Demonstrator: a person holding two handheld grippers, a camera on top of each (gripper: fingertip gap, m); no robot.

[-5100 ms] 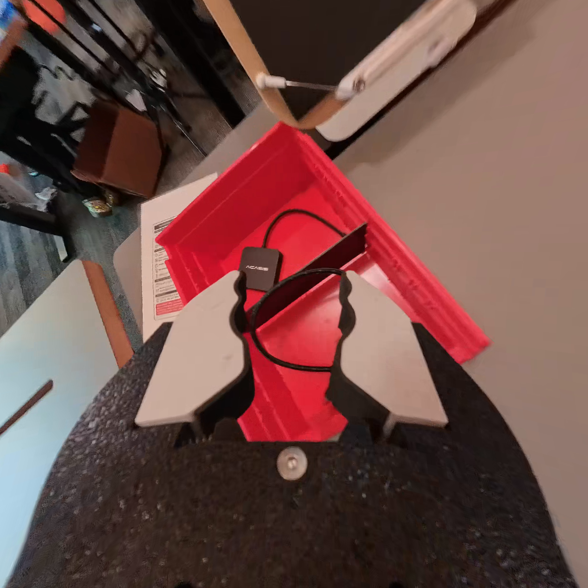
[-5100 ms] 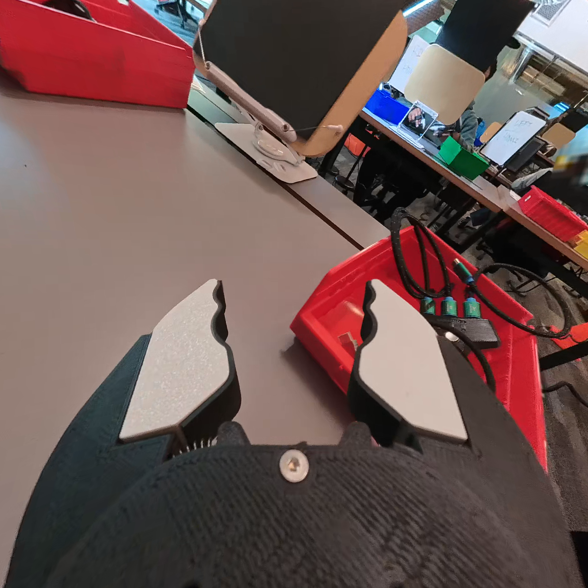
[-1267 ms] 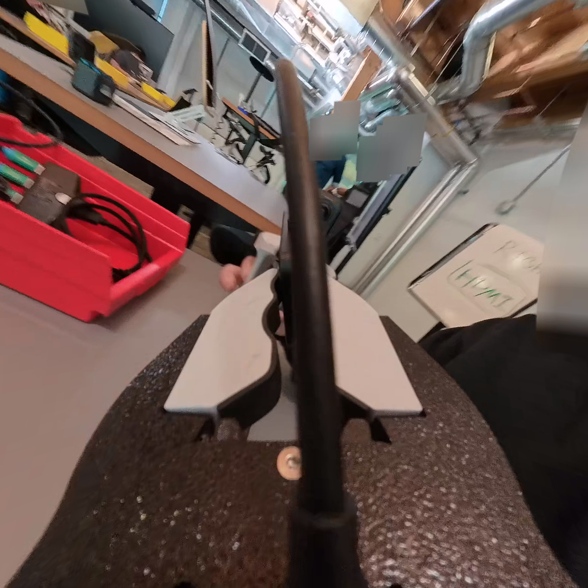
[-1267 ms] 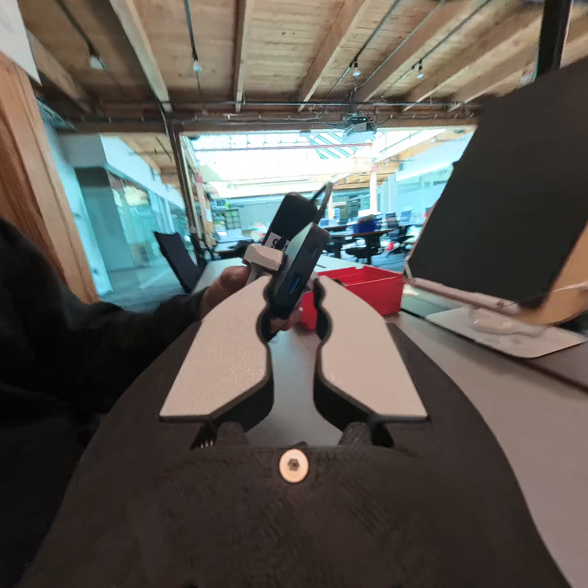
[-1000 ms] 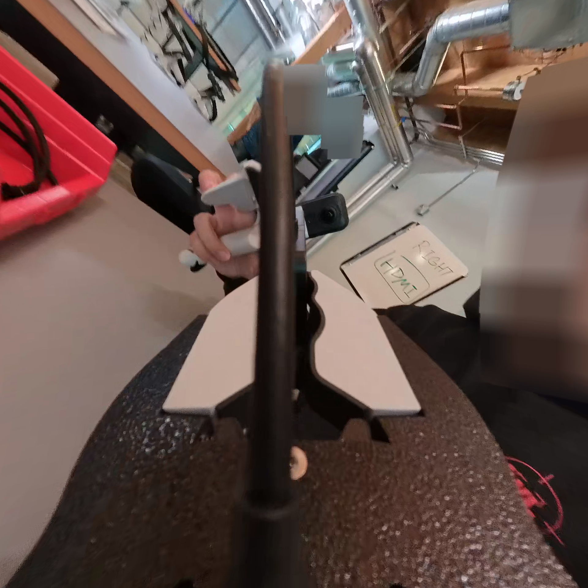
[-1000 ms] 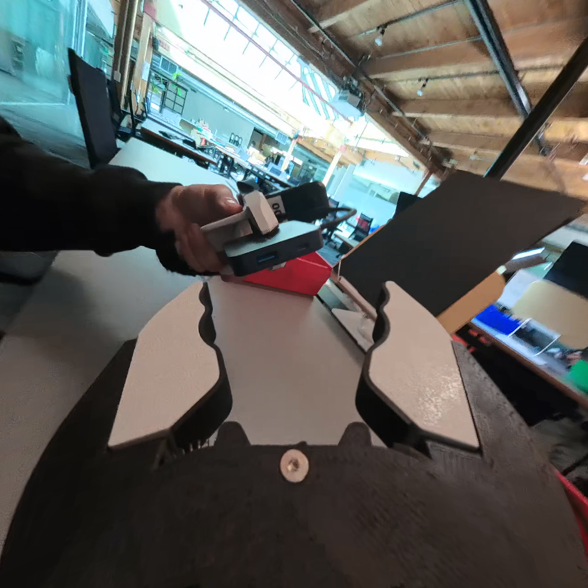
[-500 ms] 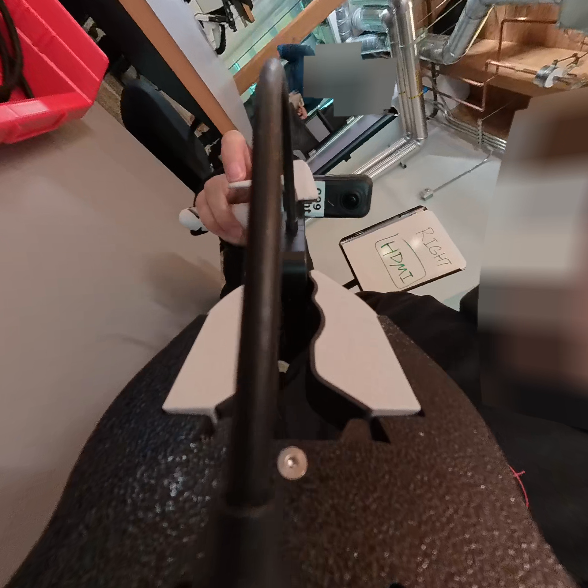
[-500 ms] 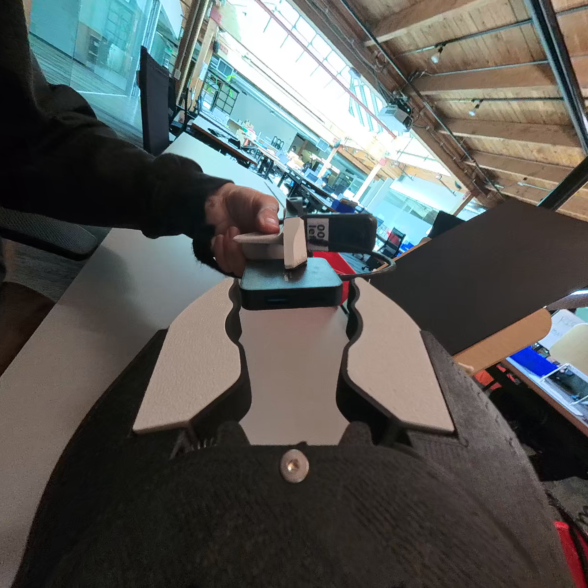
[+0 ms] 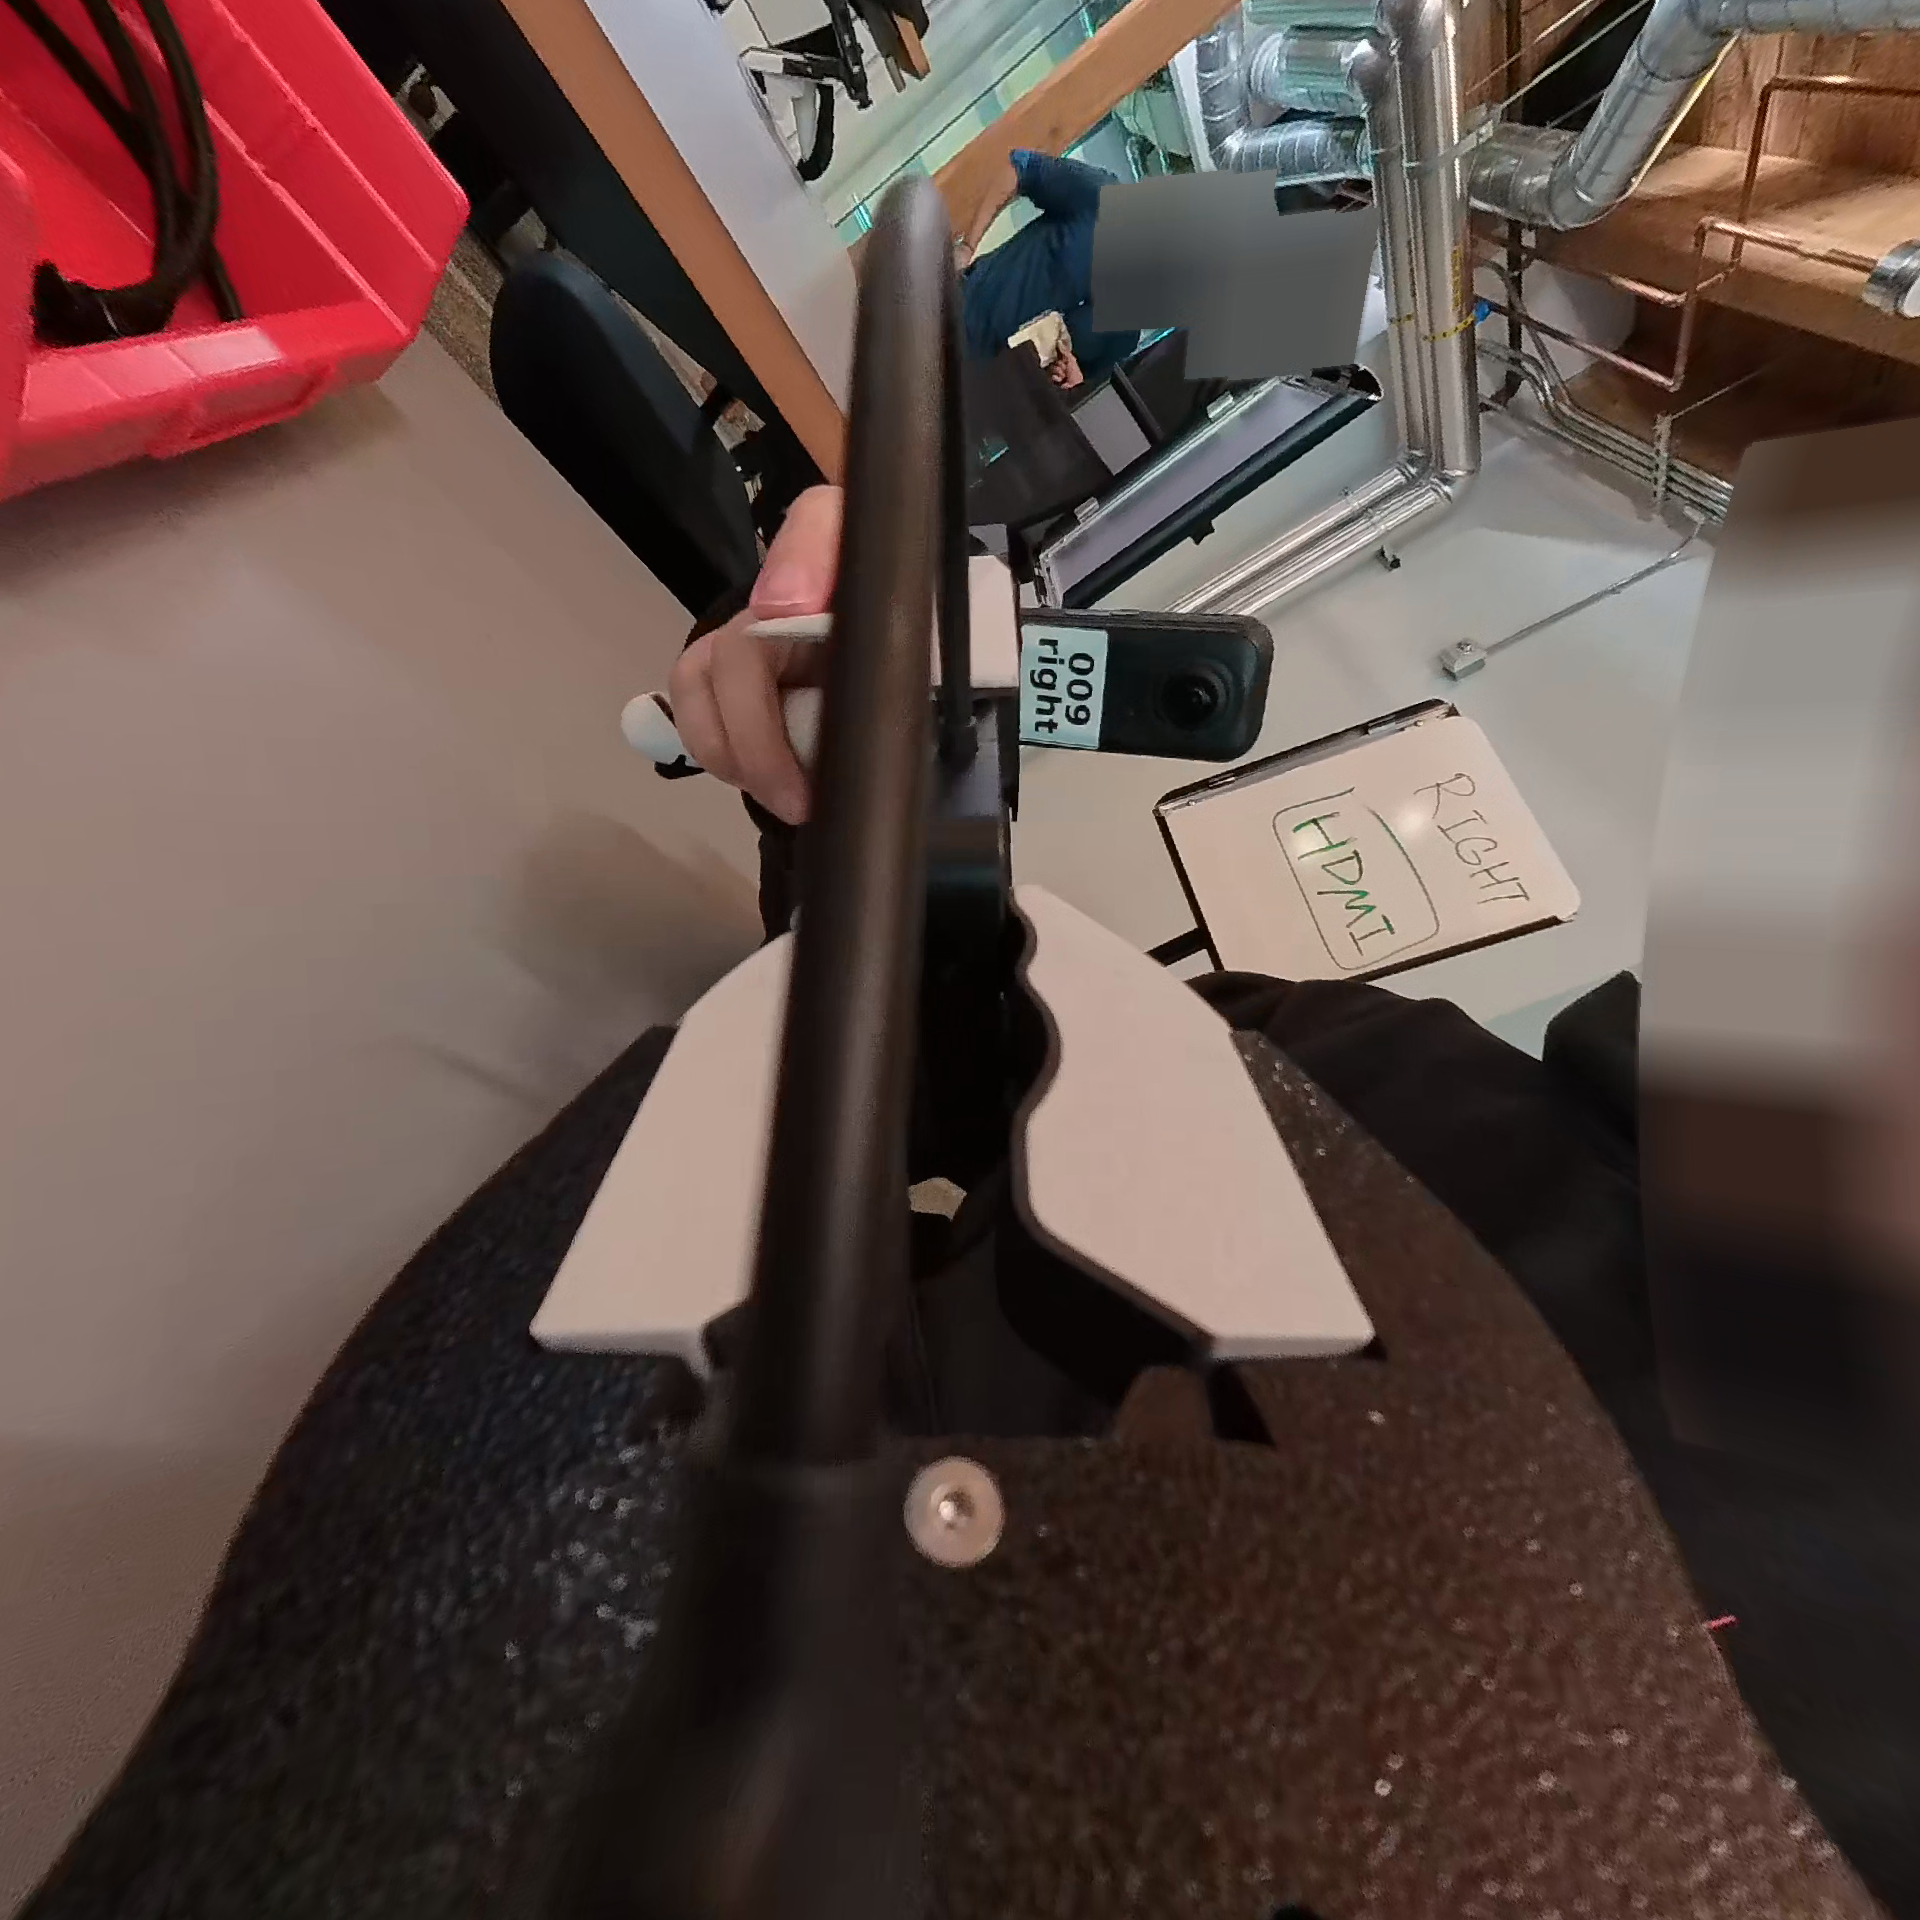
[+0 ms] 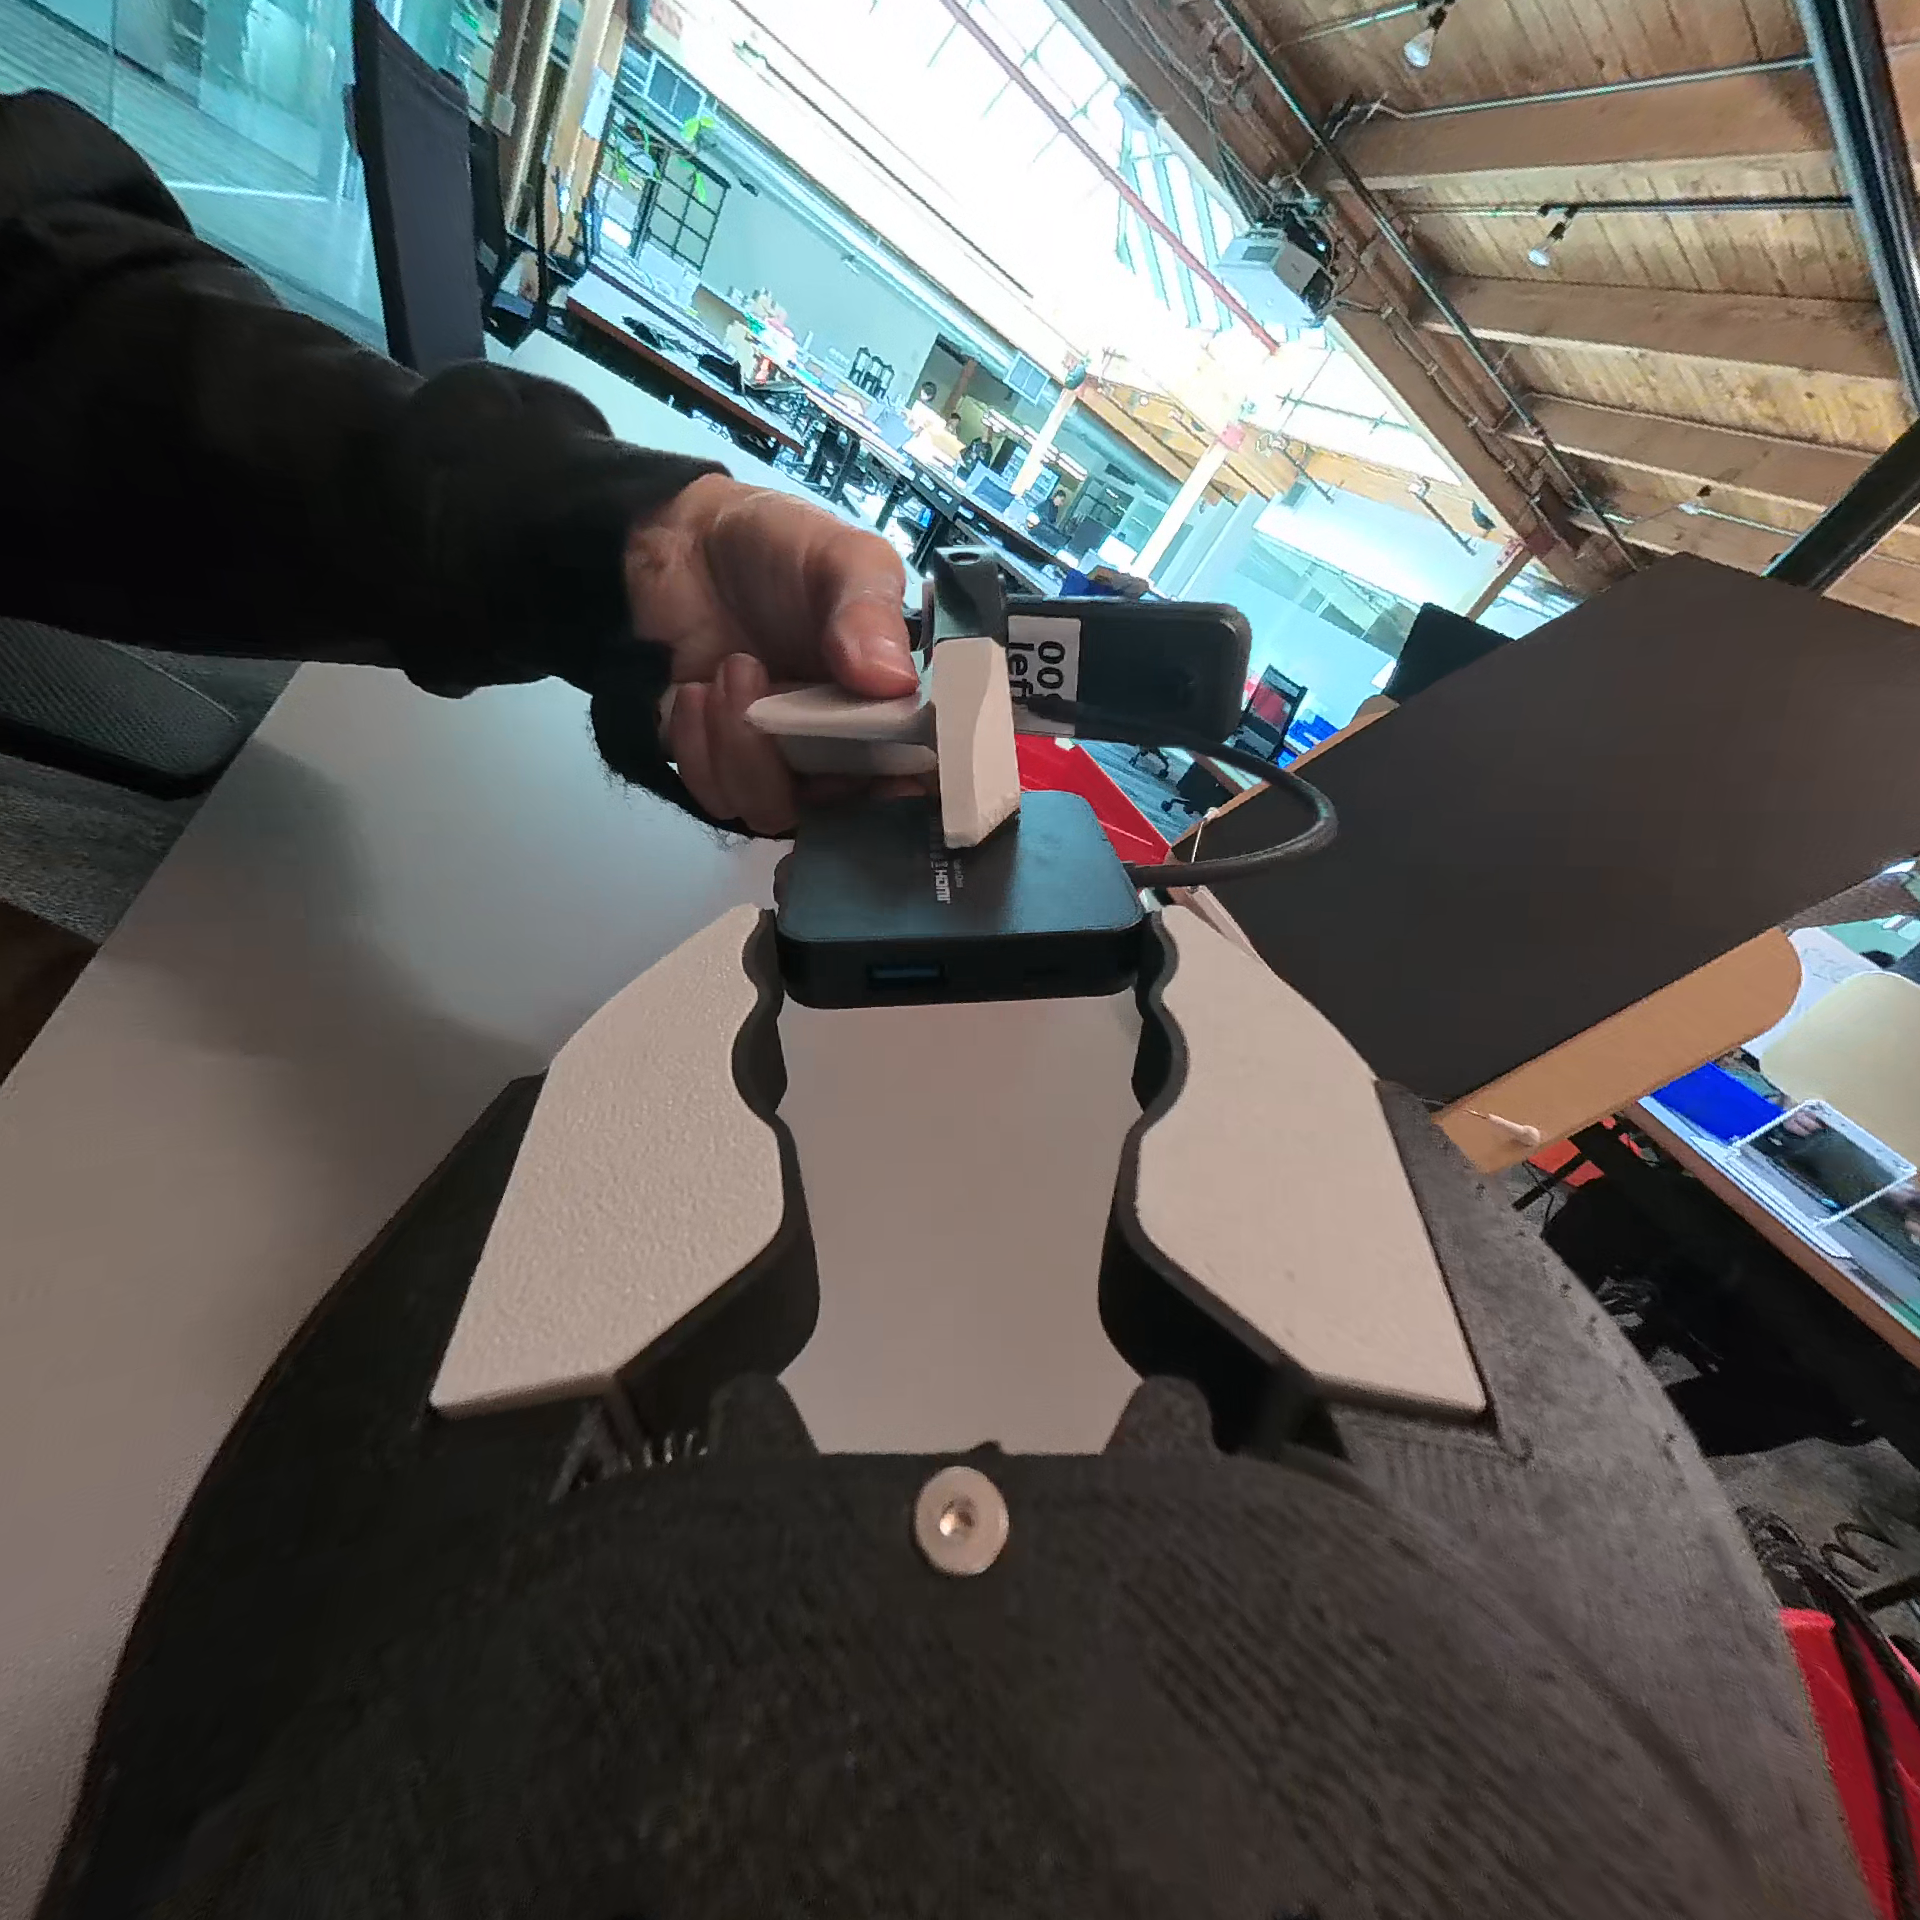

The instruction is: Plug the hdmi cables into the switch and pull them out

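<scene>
While the left gripper [image 10: 971, 800] clamps the black switch [image 10: 961, 914] top and bottom, right gripper [image 10: 961, 935] brackets its sides, jaws half-wide, contact unclear. Risk: uneven closing twists the switch; its stiff cable [image 10: 1278, 831] tugs sideways.

A red bin [image 9: 208, 343] sits on the grey table [image 9: 312, 831] (a whiteboard [image 9: 1371, 842] lies beyond).

Lettered whiteboard [image 9: 1366, 852], camera stickers [image 9: 1060, 686], switch [image 10: 956, 894] print
</scene>
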